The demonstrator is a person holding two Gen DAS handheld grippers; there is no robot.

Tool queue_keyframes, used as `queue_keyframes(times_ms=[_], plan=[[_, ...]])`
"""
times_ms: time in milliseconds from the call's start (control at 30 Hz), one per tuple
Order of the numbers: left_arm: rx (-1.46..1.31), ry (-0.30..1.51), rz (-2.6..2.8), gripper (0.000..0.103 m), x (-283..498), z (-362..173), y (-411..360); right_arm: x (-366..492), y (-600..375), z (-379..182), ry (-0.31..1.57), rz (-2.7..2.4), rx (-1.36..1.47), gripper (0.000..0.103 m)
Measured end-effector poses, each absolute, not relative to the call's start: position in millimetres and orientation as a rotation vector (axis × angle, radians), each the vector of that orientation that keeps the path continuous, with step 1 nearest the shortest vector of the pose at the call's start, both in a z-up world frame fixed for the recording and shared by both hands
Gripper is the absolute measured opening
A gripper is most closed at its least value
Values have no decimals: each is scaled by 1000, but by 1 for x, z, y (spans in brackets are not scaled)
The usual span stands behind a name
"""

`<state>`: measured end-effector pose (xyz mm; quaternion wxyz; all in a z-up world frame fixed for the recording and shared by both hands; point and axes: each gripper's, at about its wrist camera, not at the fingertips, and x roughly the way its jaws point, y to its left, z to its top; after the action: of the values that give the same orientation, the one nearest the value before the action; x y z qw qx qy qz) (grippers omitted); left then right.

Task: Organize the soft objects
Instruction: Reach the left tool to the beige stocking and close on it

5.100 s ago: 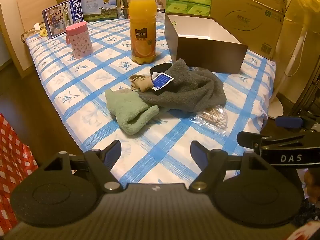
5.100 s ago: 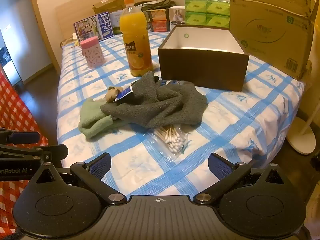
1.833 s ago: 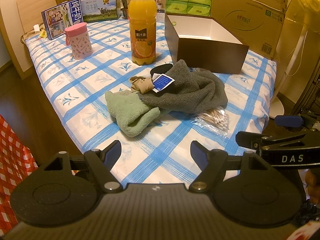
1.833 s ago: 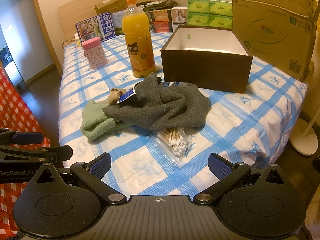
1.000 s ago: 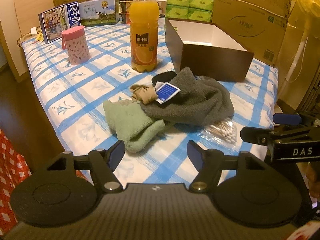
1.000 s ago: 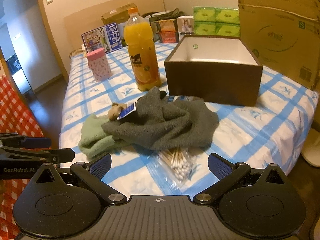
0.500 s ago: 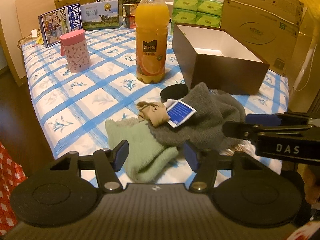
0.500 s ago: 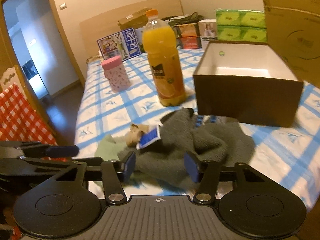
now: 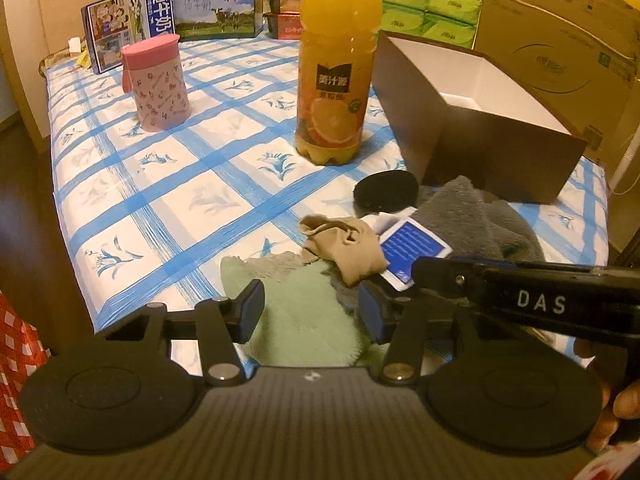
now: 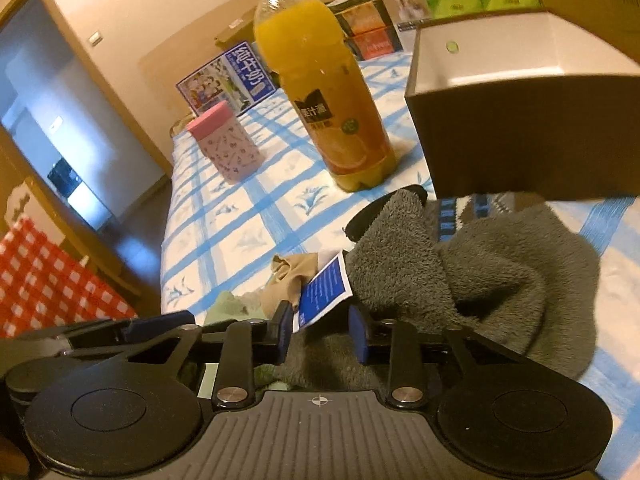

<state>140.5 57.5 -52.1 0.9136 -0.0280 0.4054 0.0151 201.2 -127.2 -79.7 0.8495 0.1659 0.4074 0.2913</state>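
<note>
Soft cloths lie heaped at the near right of the blue-checked bedspread [image 9: 168, 184]: a green towel [image 9: 308, 320] nearest, a tan sock [image 9: 344, 248] on its far edge, and a grey towel [image 10: 480, 280] to the right, with a blue card [image 9: 414, 250] resting where the tan and grey pieces meet. A small black pad [image 9: 386, 194] lies just beyond the grey towel. The left gripper [image 9: 311, 316] is low over the green towel, its jaws apart with the cloth between them, not clamped. The right gripper [image 10: 318, 336] has its jaws also apart, straddling the near edge of the grey towel and the card's corner. Behind the heap stands a brown box [image 9: 480, 136], open on top; the white inside that shows holds nothing. Left of it stands an orange juice bottle [image 9: 338, 64], nearly full, and farther left a pink lidded cup [image 9: 156, 84], closed.
</note>
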Motion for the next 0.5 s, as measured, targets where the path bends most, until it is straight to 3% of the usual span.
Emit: queue_keyframes(times_ms=[133, 267, 500], plan=[[-69, 847, 33, 49, 149, -59, 62, 211, -124, -85, 865, 608, 379, 25], [-75, 852, 27, 49, 155, -63, 65, 214, -123, -88, 850, 629, 396, 5], [-94, 851, 9, 49, 160, -60, 67, 198, -130, -62, 717, 652, 287, 0]])
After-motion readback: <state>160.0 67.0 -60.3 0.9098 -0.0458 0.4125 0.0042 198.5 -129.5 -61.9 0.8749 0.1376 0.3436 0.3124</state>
